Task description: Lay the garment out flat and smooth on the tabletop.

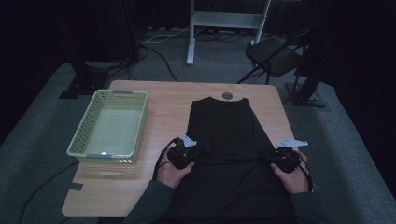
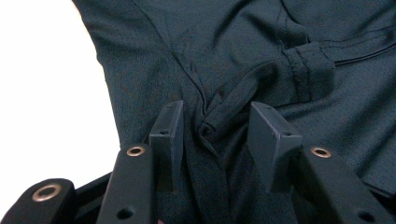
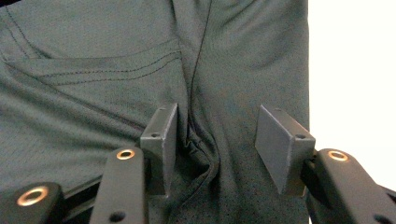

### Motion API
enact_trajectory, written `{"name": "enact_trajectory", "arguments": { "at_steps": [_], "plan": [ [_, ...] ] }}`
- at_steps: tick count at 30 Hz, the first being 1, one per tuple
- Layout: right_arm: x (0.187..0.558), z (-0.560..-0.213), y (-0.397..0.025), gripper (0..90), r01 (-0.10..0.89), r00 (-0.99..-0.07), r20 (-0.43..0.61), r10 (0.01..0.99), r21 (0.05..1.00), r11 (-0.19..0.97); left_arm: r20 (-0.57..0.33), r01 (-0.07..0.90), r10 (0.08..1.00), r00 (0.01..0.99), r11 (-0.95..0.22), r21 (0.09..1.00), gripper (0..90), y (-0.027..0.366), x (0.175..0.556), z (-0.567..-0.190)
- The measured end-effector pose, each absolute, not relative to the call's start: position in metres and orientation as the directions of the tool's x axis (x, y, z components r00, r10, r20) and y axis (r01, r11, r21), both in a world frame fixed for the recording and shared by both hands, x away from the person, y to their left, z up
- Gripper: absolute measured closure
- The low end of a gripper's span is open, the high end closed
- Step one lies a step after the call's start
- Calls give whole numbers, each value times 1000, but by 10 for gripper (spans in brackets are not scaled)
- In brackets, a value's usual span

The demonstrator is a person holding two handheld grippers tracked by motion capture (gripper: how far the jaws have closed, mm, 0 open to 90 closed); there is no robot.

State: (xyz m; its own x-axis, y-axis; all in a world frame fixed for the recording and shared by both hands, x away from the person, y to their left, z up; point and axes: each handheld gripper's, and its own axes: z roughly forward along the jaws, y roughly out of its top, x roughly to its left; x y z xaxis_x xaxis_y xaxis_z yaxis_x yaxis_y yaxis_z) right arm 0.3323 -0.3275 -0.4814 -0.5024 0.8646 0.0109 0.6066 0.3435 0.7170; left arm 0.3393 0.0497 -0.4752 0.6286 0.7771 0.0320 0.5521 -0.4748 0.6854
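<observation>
At your far left the pale green basket (image 1: 112, 128) sits on the wooden table (image 1: 163, 116) with nothing in it; its perforated walls and bare floor show plainly. Just beside it to the right, the black shirt (image 1: 224, 135) lies flat in the middle of the table, collar end pointing away from you and the lower part running toward your edge. It is a dark mesh-like fabric with stitched hems and seams, bunched into small folds at both sides. Your left gripper (image 2: 212, 130) rests on the shirt's left edge with its jaws apart, a rolled ridge of cloth lying between them, not pinched. Your right gripper (image 3: 215, 135) sits at the shirt's right edge, jaws likewise spread, a seam fold between them.
</observation>
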Motion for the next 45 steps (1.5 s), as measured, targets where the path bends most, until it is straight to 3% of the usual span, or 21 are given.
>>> {"name": "enact_trajectory", "arguments": {
  "at_steps": [17,27,33,45],
  "plan": [
    [335,-482,-354,491,624,-448,10,894,719,305,67,519,747,662,-521,677,697,15,345,-471],
    [335,-482,-370,496,636,-417,14,909,718,281,84,500,740,667,-528,687,840,6,346,-466],
    [336,-481,-375,496,643,-405,12,914,714,275,83,502,756,649,-508,700,845,15,350,-461],
    [334,-482,-391,496,651,-356,9,934,720,241,-13,553,809,588,-391,736,844,46,371,-456]
  ]
}}
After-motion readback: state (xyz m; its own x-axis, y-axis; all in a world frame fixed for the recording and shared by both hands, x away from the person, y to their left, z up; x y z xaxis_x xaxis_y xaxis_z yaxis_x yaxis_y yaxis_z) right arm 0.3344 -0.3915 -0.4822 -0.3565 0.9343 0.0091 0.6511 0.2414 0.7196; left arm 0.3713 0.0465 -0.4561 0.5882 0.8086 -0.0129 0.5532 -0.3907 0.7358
